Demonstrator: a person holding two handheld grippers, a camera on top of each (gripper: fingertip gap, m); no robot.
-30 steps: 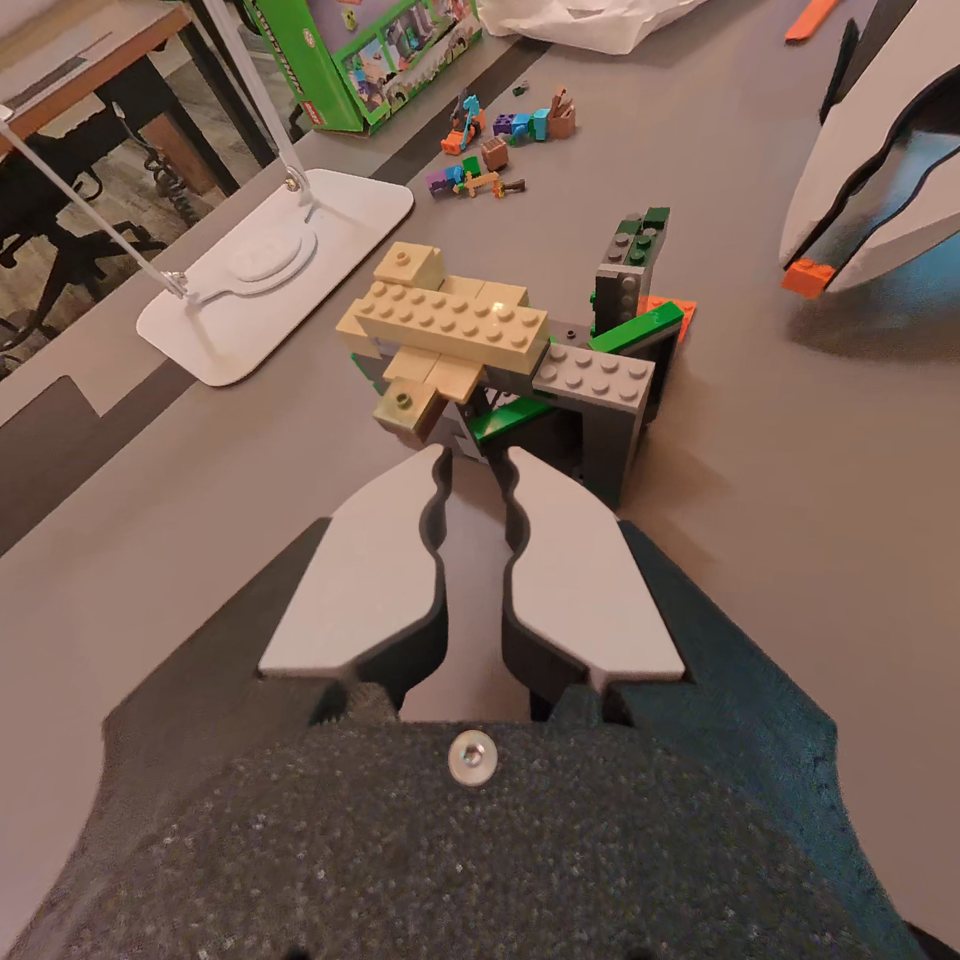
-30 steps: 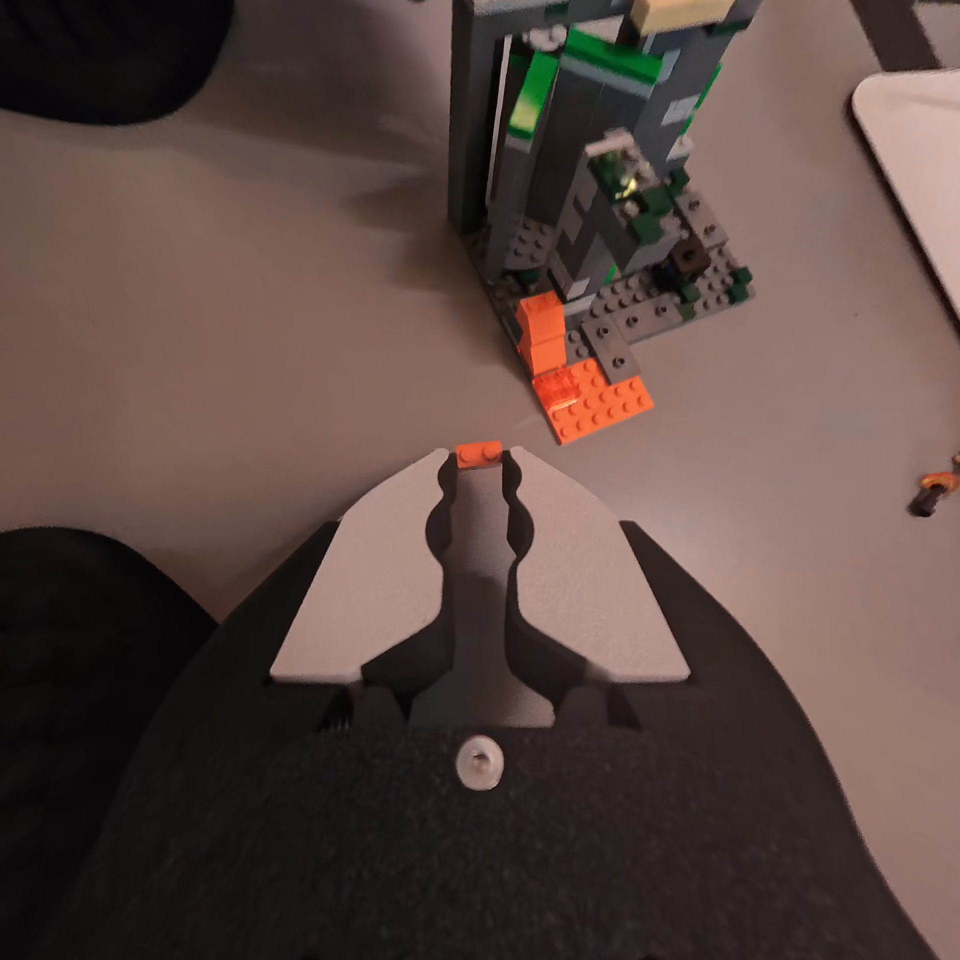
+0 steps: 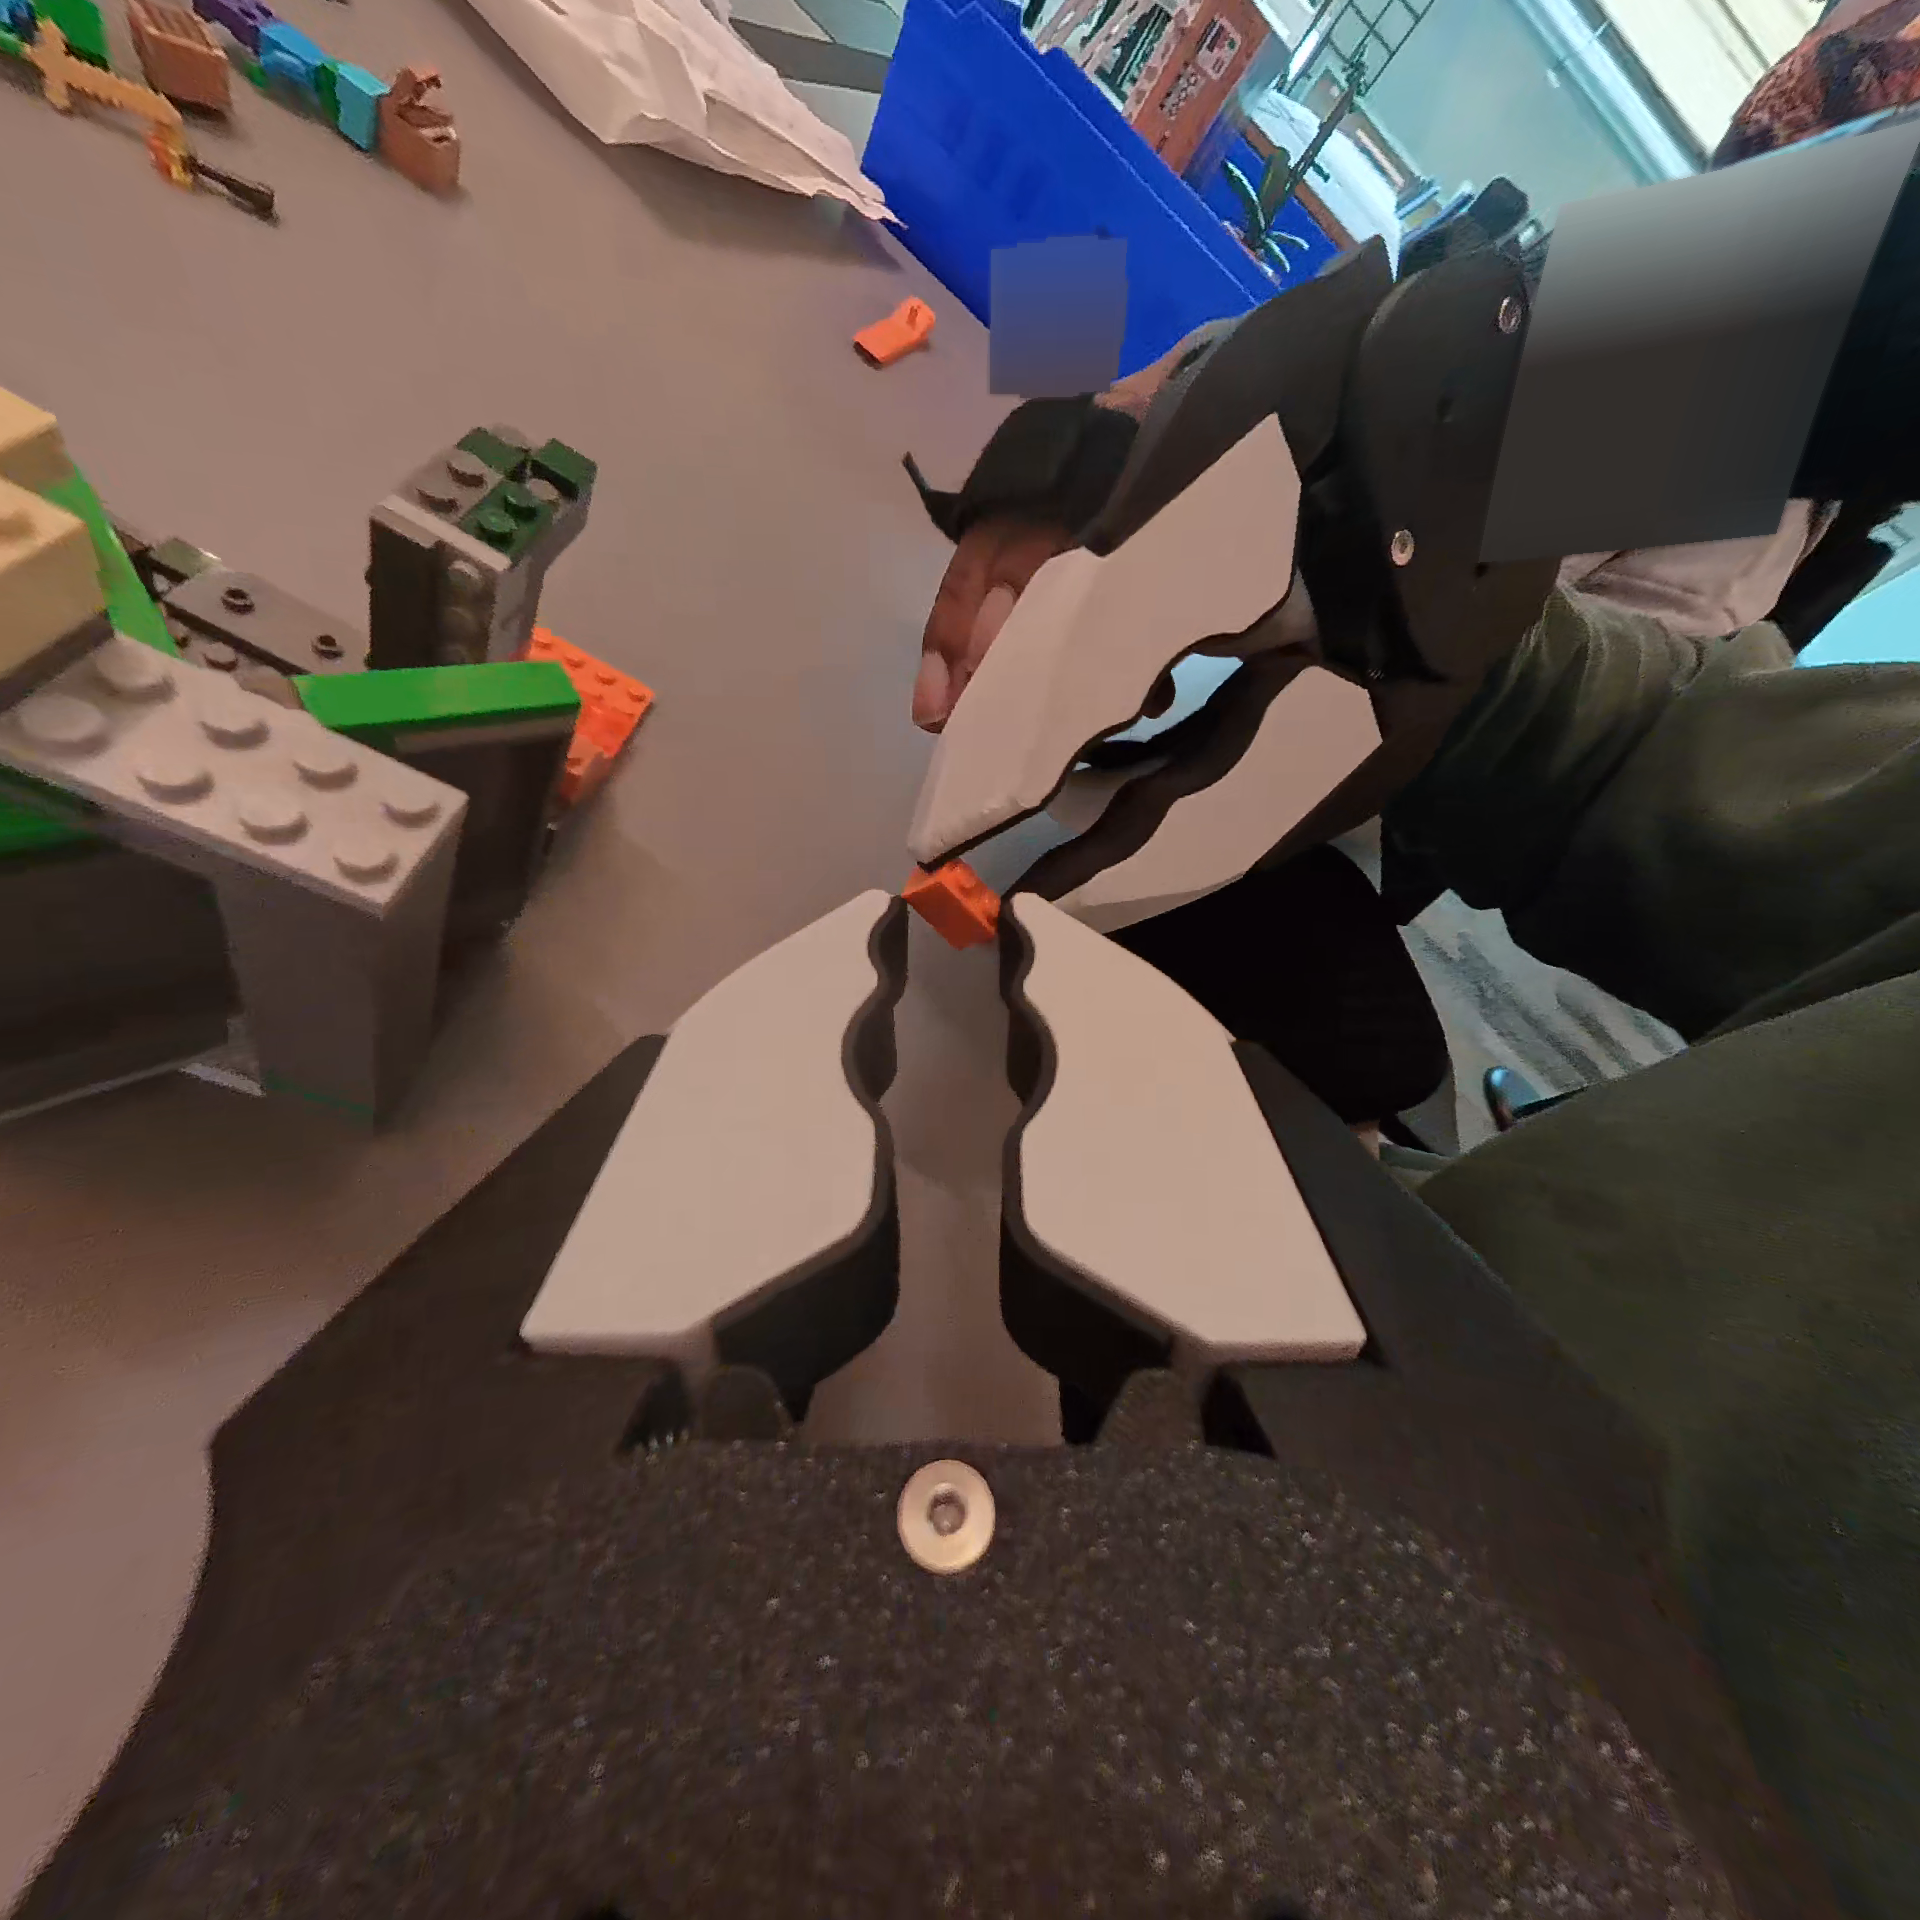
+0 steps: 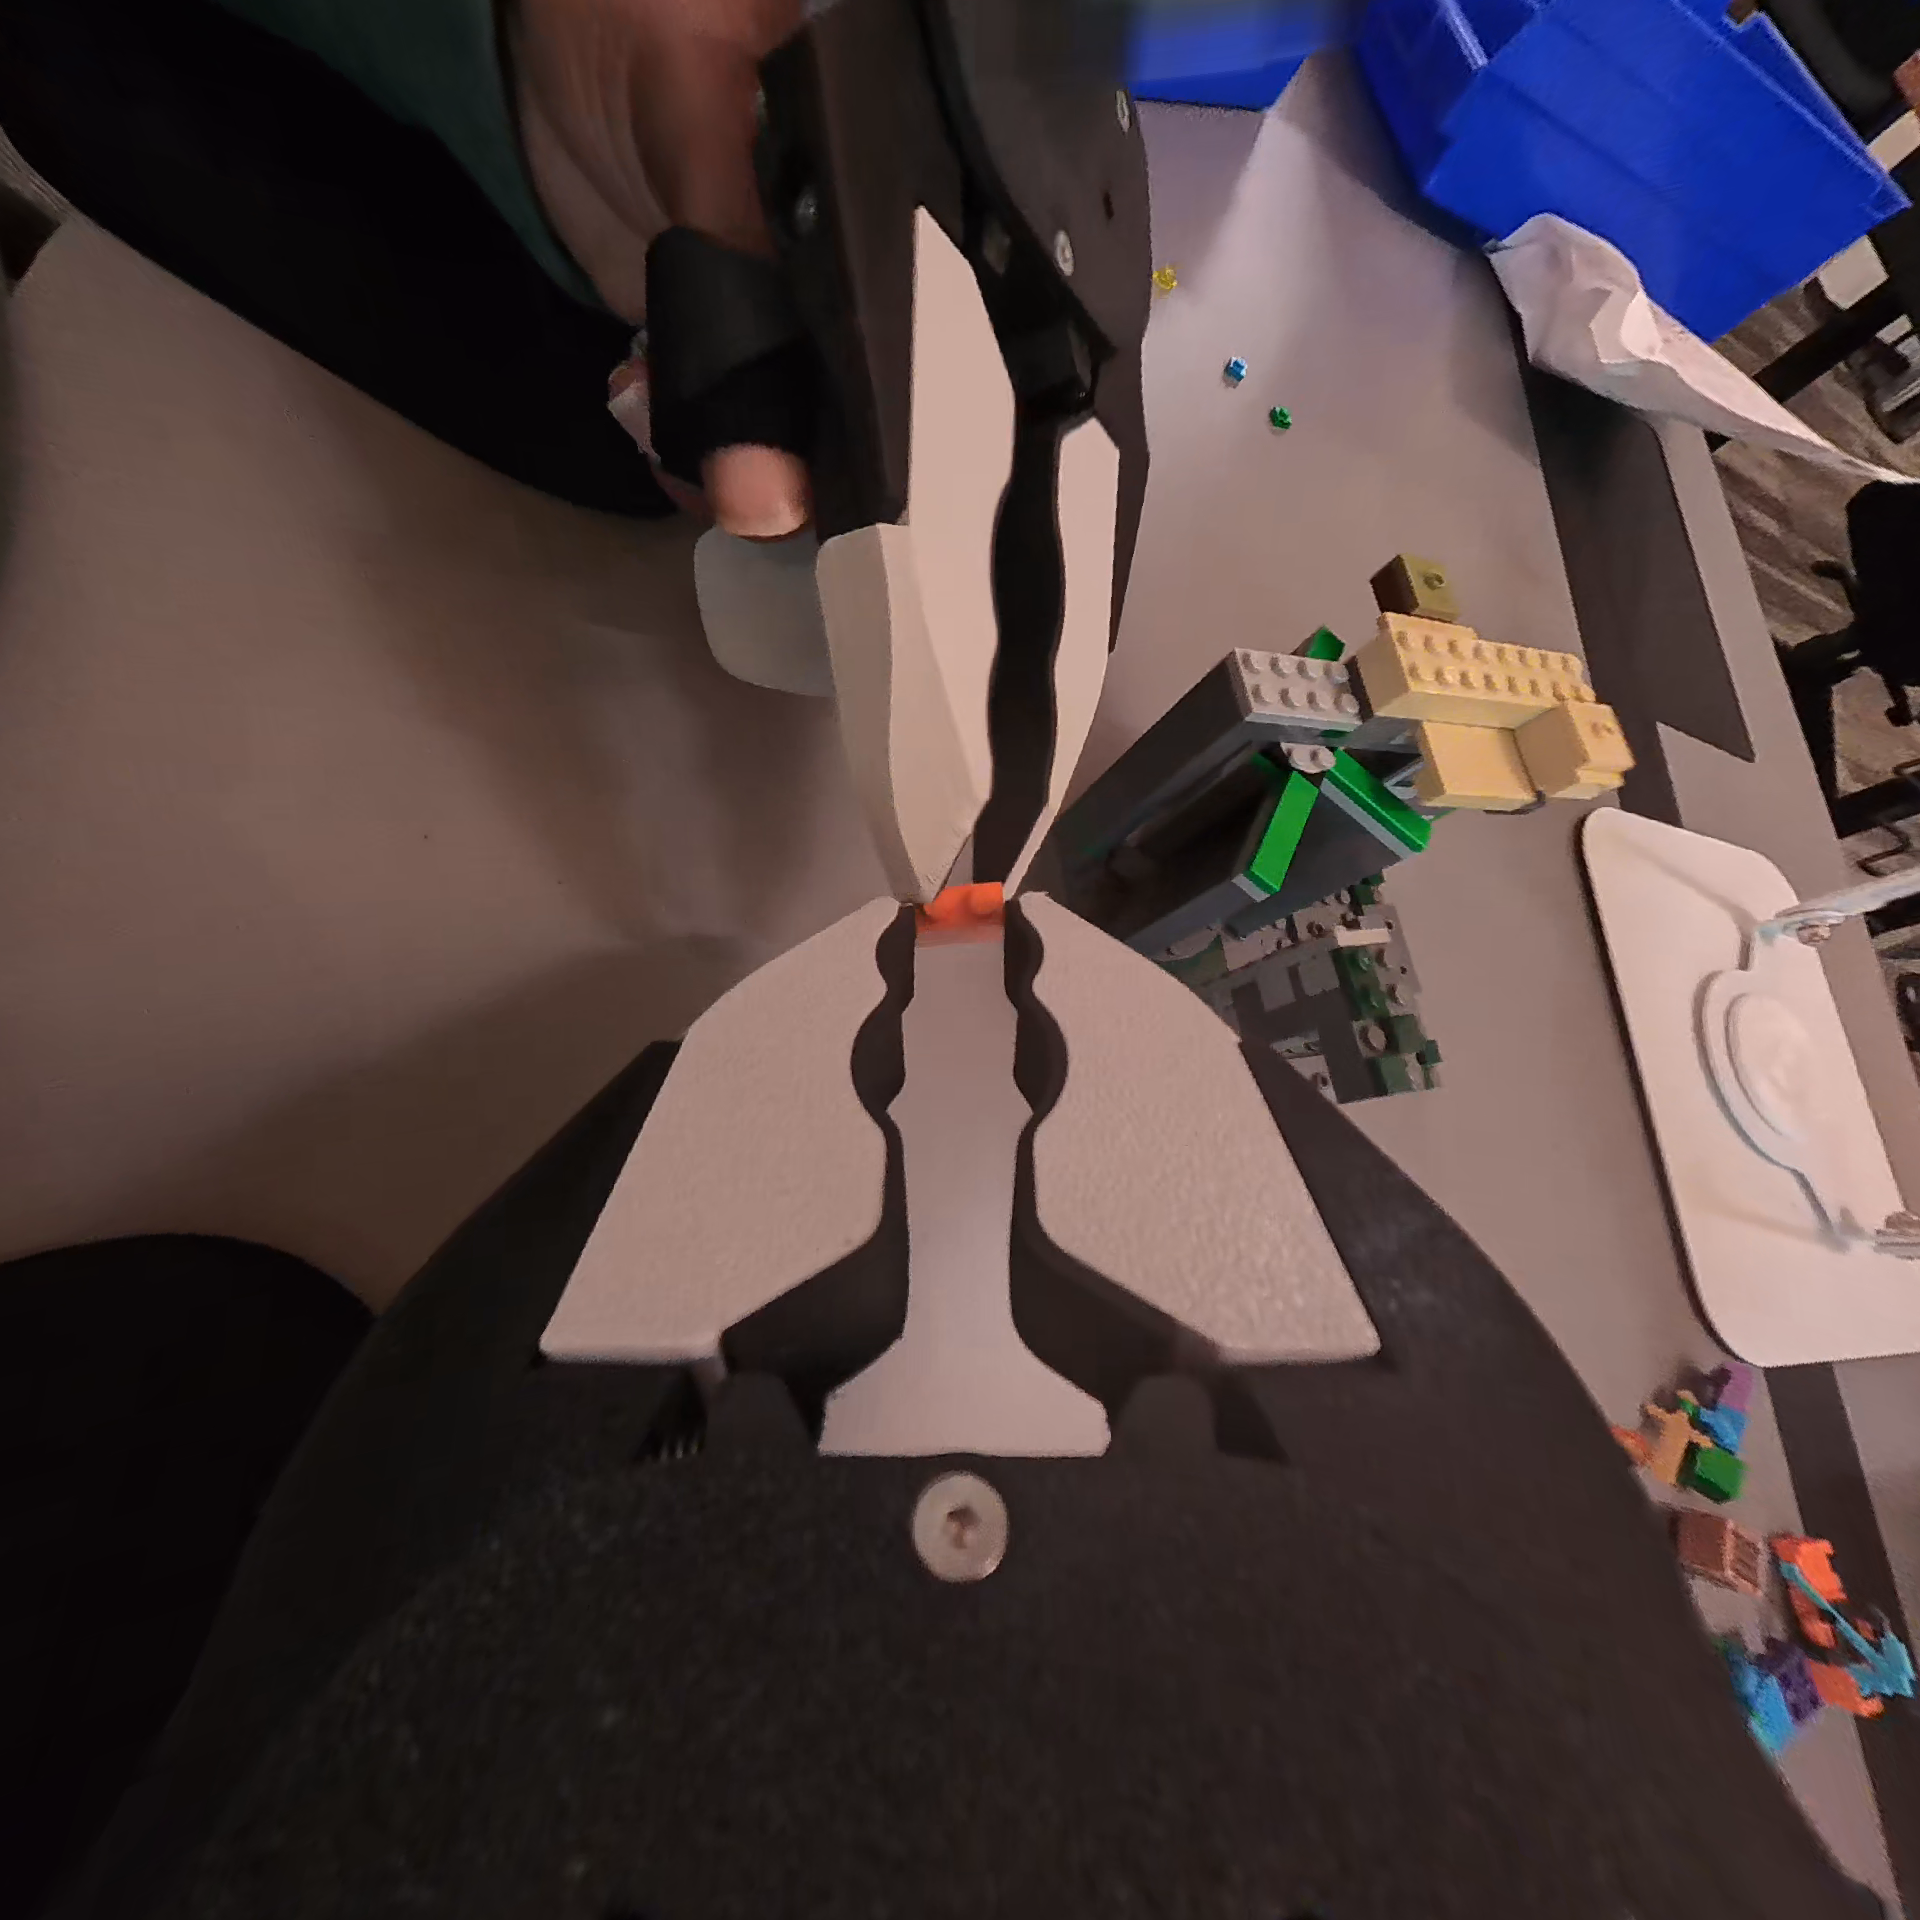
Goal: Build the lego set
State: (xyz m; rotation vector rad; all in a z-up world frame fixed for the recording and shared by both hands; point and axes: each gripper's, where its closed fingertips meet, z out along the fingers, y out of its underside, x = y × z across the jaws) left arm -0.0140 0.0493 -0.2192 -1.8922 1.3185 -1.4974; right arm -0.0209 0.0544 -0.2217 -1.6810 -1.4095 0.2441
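Warm, dim indoor light falls over the grey table (image 3: pixel 675 343), while cool daylight glares from windows (image 3: pixel 1621 62) top right in the left wrist view. Soft shadows pool under the lego build (image 4: pixel 1340 831). Wide-angle bending stretches the edges; loose pieces (image 4: pixel 1787 1621) smear with blur at the right wrist view's margin.

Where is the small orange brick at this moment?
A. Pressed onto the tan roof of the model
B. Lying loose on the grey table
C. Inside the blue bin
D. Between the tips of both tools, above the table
D: the small orange brick sits between the right tool tips, with the left tool tips meeting it from the opposite side.
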